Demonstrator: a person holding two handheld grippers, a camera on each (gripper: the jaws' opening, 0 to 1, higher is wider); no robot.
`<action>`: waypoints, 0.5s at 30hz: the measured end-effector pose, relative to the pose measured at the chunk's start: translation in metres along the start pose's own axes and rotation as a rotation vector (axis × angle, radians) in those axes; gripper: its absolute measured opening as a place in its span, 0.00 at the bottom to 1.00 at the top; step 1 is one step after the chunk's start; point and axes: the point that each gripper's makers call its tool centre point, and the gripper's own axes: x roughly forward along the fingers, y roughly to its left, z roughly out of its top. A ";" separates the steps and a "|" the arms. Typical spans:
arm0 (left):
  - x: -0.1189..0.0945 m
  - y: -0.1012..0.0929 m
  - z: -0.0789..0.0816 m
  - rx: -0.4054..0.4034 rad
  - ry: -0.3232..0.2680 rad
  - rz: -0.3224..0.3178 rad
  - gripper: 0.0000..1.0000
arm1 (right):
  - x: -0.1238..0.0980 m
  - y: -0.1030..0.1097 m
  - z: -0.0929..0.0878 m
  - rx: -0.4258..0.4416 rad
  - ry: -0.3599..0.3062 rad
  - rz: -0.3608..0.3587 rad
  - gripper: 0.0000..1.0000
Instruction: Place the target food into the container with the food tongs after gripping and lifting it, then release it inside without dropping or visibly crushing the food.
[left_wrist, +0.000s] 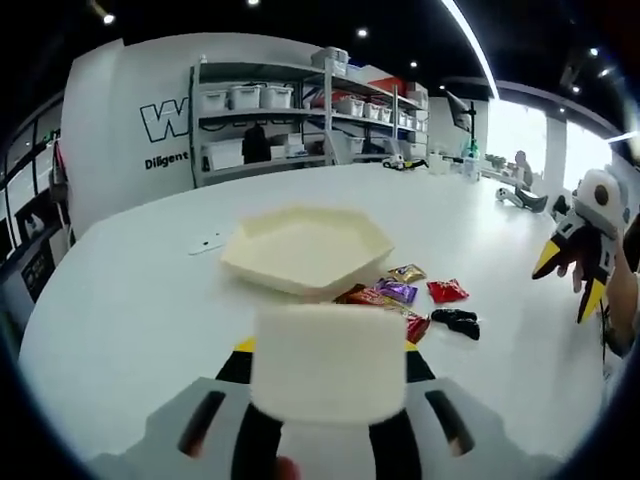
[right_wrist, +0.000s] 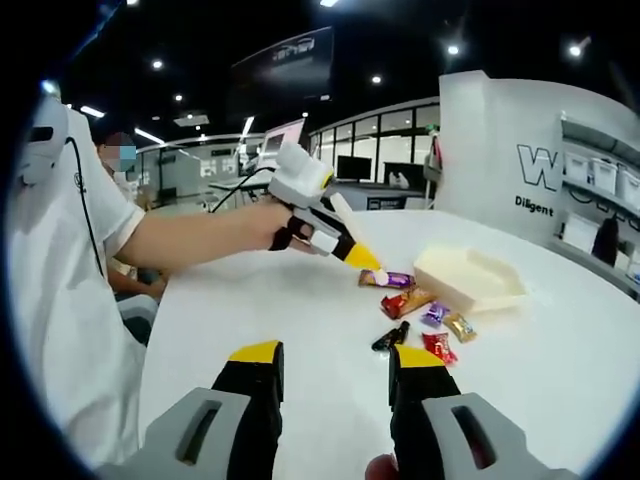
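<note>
Left gripper view: we see our left tool (left_wrist: 328, 375) closed on white food tongs (left_wrist: 328, 375); cream container (left_wrist: 305, 250) on the table (left_wrist: 130, 300), wrapped candies (left_wrist: 400, 293) beside it
Right gripper view: our right tool (right_wrist: 330, 375) open, holding nothing; candies (right_wrist: 425, 320) lie left of the container (right_wrist: 470, 278)

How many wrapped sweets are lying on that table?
6, clustered beside the cream tray: purple bar, orange-red, small purple, gold, red, black. Others may be hidden.
</note>
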 end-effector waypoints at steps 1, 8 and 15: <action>0.000 0.000 0.000 0.001 0.001 0.000 0.27 | 0.000 0.000 0.000 0.000 0.000 0.000 0.37; 0.001 0.005 0.000 0.030 -0.001 0.020 0.27 | 0.001 0.001 -0.001 0.000 0.004 0.001 0.37; 0.004 0.010 -0.010 0.060 0.037 0.031 0.25 | 0.001 0.000 0.000 -0.001 0.004 0.000 0.37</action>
